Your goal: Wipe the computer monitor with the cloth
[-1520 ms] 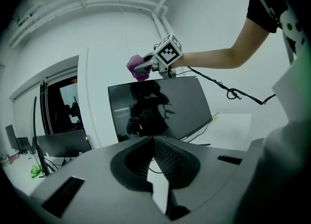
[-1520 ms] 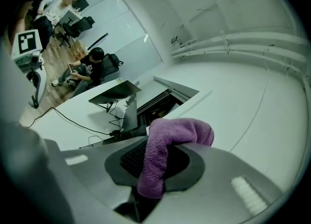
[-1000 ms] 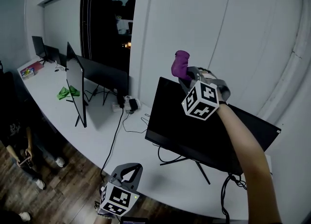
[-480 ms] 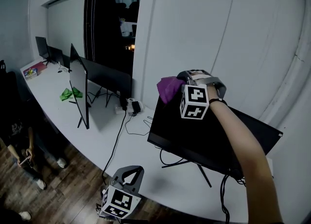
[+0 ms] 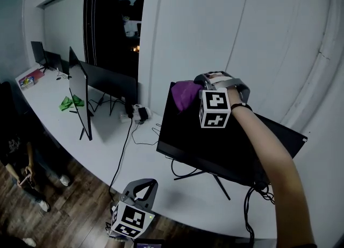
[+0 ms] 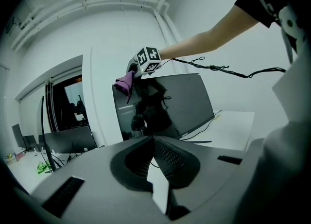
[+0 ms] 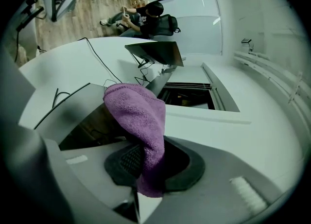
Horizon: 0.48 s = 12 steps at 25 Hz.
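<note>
Head view: the right gripper (image 5: pixel 200 86) holds the purple terry cloth (image 5: pixel 185 94) at the upper left corner of the black flat computer monitor (image 5: pixel 215 144), which stands on the white desk (image 5: pixel 134 158). A second ago the cloth was raised clear above that corner; it has since come down against the panel. Judgement: the approach is complete and a wiping stroke can start from this corner, with the rest of the screen not yet covered. The left gripper (image 5: pixel 143 189) hangs low by the near desk edge, well apart from the monitor. A second thin dark monitor (image 5: pixel 79 93) stands further left and is not involved.

Left gripper view: its fingers (image 6: pixel 167 157) are pressed together with nothing between them. Beyond them, the cloth shows at the screen's top corner, under the outstretched arm.

Right gripper view: the fingers (image 7: pixel 124 162) pinch the lower end of the cloth. The free end stands up and folds forward over the monitor's top edge. Whether the fabric presses flat on the glass cannot be told from here.
</note>
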Each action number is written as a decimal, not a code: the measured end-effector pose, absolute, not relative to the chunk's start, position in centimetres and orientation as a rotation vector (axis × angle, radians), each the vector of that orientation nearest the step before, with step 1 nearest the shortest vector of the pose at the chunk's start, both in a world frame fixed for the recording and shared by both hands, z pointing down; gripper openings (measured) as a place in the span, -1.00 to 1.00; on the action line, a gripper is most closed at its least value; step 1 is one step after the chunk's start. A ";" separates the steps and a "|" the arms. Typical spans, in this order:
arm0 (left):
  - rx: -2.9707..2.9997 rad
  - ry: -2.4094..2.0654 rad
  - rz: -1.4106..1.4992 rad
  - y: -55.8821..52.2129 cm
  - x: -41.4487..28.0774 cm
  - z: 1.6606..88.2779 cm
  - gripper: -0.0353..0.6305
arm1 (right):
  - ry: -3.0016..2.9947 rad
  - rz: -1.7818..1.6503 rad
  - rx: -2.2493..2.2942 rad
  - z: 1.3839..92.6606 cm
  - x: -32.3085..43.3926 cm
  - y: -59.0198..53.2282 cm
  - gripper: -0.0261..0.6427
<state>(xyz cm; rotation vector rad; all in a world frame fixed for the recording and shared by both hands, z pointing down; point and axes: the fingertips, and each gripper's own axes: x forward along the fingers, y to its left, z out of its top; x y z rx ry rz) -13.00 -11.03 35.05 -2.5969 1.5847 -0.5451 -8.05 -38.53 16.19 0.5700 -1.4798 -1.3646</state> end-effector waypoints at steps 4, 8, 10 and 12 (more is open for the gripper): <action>-2.609 1.551 -0.540 -11.2 -11.8 34.8 -0.88 | -1.459 -1.360 0.571 16.2 -6.3 -38.1 -0.69; -2.624 1.513 -0.536 -11.2 -10.6 34.8 -0.88 | -1.439 -1.356 0.578 16.3 -4.2 -37.5 -0.69; -2.633 1.493 -0.538 -11.3 -10.0 34.8 -0.88 | -1.431 -1.349 0.584 16.4 -3.1 -37.3 -0.69; -2.643 1.472 -0.538 -11.3 -9.2 34.8 -0.88 | -1.422 -1.341 0.591 16.5 -1.9 -37.1 -0.69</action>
